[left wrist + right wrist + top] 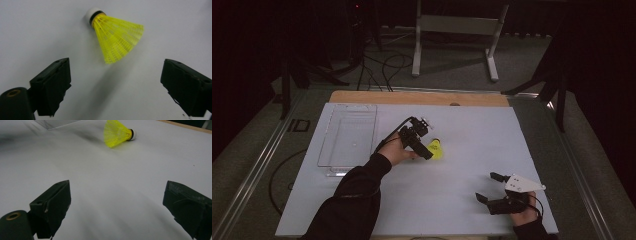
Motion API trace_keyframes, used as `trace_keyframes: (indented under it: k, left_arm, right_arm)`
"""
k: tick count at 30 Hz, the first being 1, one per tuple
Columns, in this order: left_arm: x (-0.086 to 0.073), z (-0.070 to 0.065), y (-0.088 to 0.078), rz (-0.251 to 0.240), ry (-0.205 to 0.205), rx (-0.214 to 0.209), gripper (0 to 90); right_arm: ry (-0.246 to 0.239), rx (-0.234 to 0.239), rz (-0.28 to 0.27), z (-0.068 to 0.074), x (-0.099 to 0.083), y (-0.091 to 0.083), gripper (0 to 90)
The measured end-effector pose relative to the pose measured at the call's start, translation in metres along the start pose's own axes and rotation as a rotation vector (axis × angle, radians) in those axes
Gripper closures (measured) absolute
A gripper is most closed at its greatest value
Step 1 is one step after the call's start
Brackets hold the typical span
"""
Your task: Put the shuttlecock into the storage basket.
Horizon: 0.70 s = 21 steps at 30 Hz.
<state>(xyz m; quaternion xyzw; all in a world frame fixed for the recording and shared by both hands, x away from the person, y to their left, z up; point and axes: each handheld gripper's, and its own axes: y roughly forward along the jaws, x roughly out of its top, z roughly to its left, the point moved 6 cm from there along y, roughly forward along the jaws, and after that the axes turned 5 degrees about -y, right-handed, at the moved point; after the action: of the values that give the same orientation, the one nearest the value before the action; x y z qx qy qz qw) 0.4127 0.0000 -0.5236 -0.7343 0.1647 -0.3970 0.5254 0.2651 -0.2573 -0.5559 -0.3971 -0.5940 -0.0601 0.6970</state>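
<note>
Item: yellow shuttlecock (117, 40), lying on its side on the white table (462, 200), just ahead of the left claw (428, 148), whose jaws stand spread to straddle its skirt, likely for a pickup. Right claw (488, 187): spread, empty, parked well apart; clear tray (348, 137) beyond the left claw, probably the receptacle.

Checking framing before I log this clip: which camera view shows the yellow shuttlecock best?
The left gripper view: the shuttlecock lies close and sharp ahead of the open jaws, cork and skirt distinct. The right gripper view shows it smaller and farther off. In the high view it is tiny, beside the left gripper.
</note>
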Motion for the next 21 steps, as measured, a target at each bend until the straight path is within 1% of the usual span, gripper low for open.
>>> trace_keyframes:
  k: [1, 2, 3, 4, 5, 6, 7, 8, 9, 12, 13, 15, 16, 17, 18, 19, 20, 21]
  left_arm:
    - [0.001, 0.001, 0.002, -0.006, -0.008, 0.006, 14.3]
    - [0.002, 0.002, 0.003, -0.01, -0.006, -0.002, 15.0]
    - [0.002, 0.003, 0.006, -0.011, -0.008, 0.003, 16.2]
    - [0.002, 0.004, 0.008, -0.006, -0.003, 0.017, 16.4]
    - [0.003, 0.003, 0.01, -0.005, -0.002, 0.016, 17.8]
    - [0.003, 0.004, 0.013, -0.001, 0.001, 0.031, 18.2]
    - [0.003, 0.004, 0.015, -0.002, -0.002, 0.031, 19.5]
    - [0.004, 0.005, 0.016, 0.001, -0.007, 0.032, 21.0]
    - [0.004, 0.006, 0.018, -0.003, -0.009, 0.043, 22.1]
    - [0.006, 0.009, 0.022, -0.005, -0.03, 0.045, 27.1]
    - [0.007, 0.01, 0.024, 0.0, -0.033, 0.049, 27.4]
    - [0.008, 0.01, 0.027, -0.003, -0.049, 0.03, 31.5]
    - [0.009, 0.011, 0.028, -0.001, -0.048, 0.033, 31.8]
    - [0.01, 0.011, 0.029, -0.002, -0.054, 0.037, 34.0]
    - [0.011, 0.012, 0.03, -0.003, -0.057, 0.026, 35.2]
    - [0.011, 0.012, 0.032, 0.001, -0.064, 0.027, 37.6]
    - [0.012, 0.012, 0.033, 0.012, -0.061, 0.03, 39.2]
    - [0.012, 0.011, 0.034, 0.011, -0.068, 0.023, 41.1]
  right_arm:
    - [0.0, 0.001, 0.0, 0.0, 0.0, 0.0, 8.3]
    - [0.002, 0.001, 0.0, 0.0, 0.0, 0.0, 8.3]
    - [0.004, 0.002, 0.0, 0.0, 0.0, 0.0, 8.3]
    - [0.004, 0.003, 0.0, 0.0, 0.0, 0.0, 8.3]
    - [0.004, 0.003, 0.001, 0.0, 0.0, 0.0, 8.3]
    - [0.008, 0.005, 0.002, 0.0, 0.0, 0.0, 8.3]
    - [0.008, 0.006, 0.001, 0.0, 0.0, 0.0, 8.3]
    - [0.005, 0.006, 0.0, 0.0, 0.0, 0.0, 8.3]
    - [0.005, 0.007, -0.001, 0.0, 0.0, 0.0, 8.3]
    - [0.013, 0.01, -0.002, 0.0, 0.0, 0.0, 8.2]
    - [0.012, 0.011, 0.0, 0.0, 0.0, 0.0, 8.3]
    - [0.013, 0.011, 0.0, 0.0, 0.0, 0.0, 8.3]
    - [0.012, 0.011, 0.0, 0.0, -0.001, 0.0, 8.3]
    - [0.012, 0.011, 0.001, 0.0, -0.001, 0.0, 8.3]
    - [0.012, 0.011, 0.001, 0.0, -0.001, 0.0, 8.3]
    - [0.012, 0.012, 0.001, 0.0, -0.001, 0.0, 8.3]
    - [0.012, 0.011, 0.002, 0.0, -0.001, 0.0, 8.3]
    - [0.011, 0.011, 0.002, 0.0, -0.001, 0.0, 8.3]
